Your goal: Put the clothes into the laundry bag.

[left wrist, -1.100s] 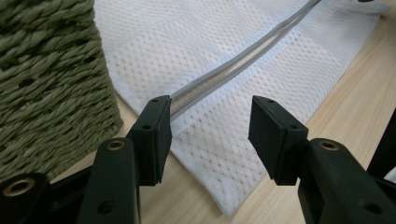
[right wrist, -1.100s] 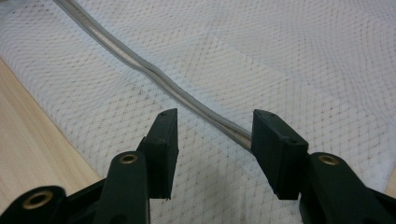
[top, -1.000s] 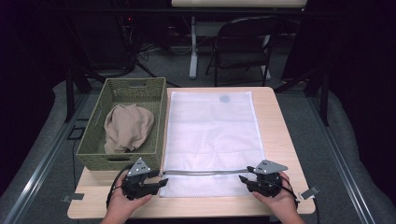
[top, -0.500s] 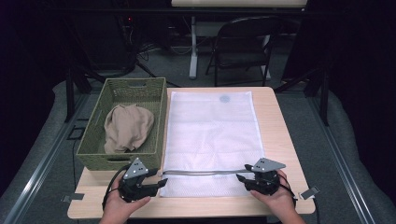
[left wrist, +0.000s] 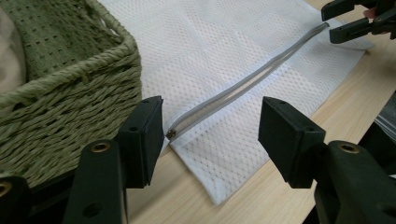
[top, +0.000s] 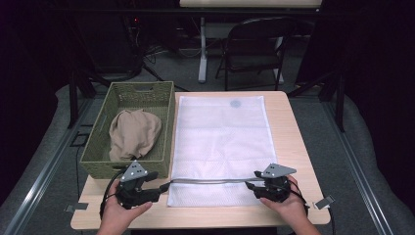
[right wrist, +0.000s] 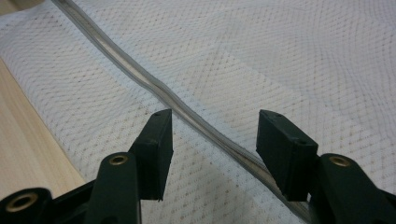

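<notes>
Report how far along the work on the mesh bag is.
Done: the white mesh bag lies flat beside the wicker basket. In hand: the left gripper and right gripper sit at the two ends of the grey zipper, jaws just opening, pressing nothing. The slider is at the left end. Left: the beige cloth still lies in the basket.

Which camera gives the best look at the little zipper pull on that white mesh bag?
The left gripper view: the zipper pull sits close and sharp. The high view shows the zipper as a thin grey line; the right gripper view shows a stretch of it.
</notes>
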Demonstrator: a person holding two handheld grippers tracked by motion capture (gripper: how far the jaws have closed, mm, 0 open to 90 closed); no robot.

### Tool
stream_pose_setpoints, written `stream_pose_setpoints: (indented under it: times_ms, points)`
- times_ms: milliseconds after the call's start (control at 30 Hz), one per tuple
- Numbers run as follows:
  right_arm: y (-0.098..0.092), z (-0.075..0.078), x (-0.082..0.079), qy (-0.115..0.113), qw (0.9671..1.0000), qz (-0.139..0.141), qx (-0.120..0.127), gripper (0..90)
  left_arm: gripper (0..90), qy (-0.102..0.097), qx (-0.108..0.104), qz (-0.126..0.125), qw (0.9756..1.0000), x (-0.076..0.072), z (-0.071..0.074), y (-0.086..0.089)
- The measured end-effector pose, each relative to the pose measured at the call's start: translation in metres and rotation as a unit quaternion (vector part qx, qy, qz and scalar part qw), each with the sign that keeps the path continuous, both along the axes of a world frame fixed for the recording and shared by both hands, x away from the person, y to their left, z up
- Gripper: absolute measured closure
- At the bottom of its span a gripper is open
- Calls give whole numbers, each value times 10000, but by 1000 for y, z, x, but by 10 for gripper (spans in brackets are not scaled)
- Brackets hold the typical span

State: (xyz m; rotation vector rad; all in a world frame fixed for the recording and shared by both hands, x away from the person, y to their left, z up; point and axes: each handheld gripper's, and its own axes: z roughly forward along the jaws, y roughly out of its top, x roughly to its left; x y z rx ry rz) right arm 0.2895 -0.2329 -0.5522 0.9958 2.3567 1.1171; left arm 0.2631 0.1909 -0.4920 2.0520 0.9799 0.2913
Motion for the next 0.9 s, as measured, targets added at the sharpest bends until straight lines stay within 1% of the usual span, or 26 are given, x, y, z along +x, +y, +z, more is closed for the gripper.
stream_pose_setpoints:
  times_ms: [33,67,100,133,167,200,300,333,367,467,533,567,600,633,667,700,767,800,833,867,900]
  points:
    - [1,0,0,4,10000,7,-11,449,400,0,37,31,10000,1,3,2]
    - [1,0,1,25,10000,20,-12,445,400,0,37,31,10000,1,3,2]
    - [2,-1,1,28,10000,0,2,443,400,21,23,104,9999,1,6,3]
    - [2,-1,1,28,10000,9,27,442,400,21,23,104,9999,1,6,3]
    - [2,-1,1,26,10000,15,18,438,400,25,37,131,9999,3,11,4]
    - [2,-1,1,26,10000,15,18,438,400,25,37,131,9999,3,11,4]
    - [1,0,2,18,10000,14,36,430,400,45,102,182,9998,8,20,6]
    - [1,0,2,16,10000,5,50,428,400,89,144,208,9996,12,25,7]
    - [1,0,2,25,10000,4,63,427,400,89,144,208,9996,12,25,7]
    - [0,0,3,46,10000,11,58,420,400,196,146,257,9994,22,35,10]
    - [0,0,3,50,10000,5,73,413,400,289,54,325,9990,31,44,14]
    - [0,0,3,46,9999,11,90,411,401,343,-4,296,9990,34,47,16]
    - [0,0,3,30,10000,8,92,410,401,343,-4,296,9990,34,47,16]
    - [0,0,3,31,9999,5,96,409,401,461,-102,323,9984,39,53,19]
    - [0,0,3,36,9999,14,109,409,401,461,-102,323,9984,39,53,19]
    - [0,0,3,31,9999,9,100,408,401,499,-81,393,9979,44,58,21]
    - [0,0,4,28,9999,-1,100,407,401,526,-25,425,9977,50,63,25]
    - [-1,0,4,42,9999,3,106,407,401,578,-38,476,9972,53,66,26]
    - [-1,0,4,42,9999,3,106,407,401,578,-38,476,9972,53,66,26]
    - [0,-1,4,48,9999,4,109,406,401,576,-45,511,9970,56,68,28]
    - [0,-1,4,34,10000,-3,87,398,400,572,19,610,9965,63,72,30]
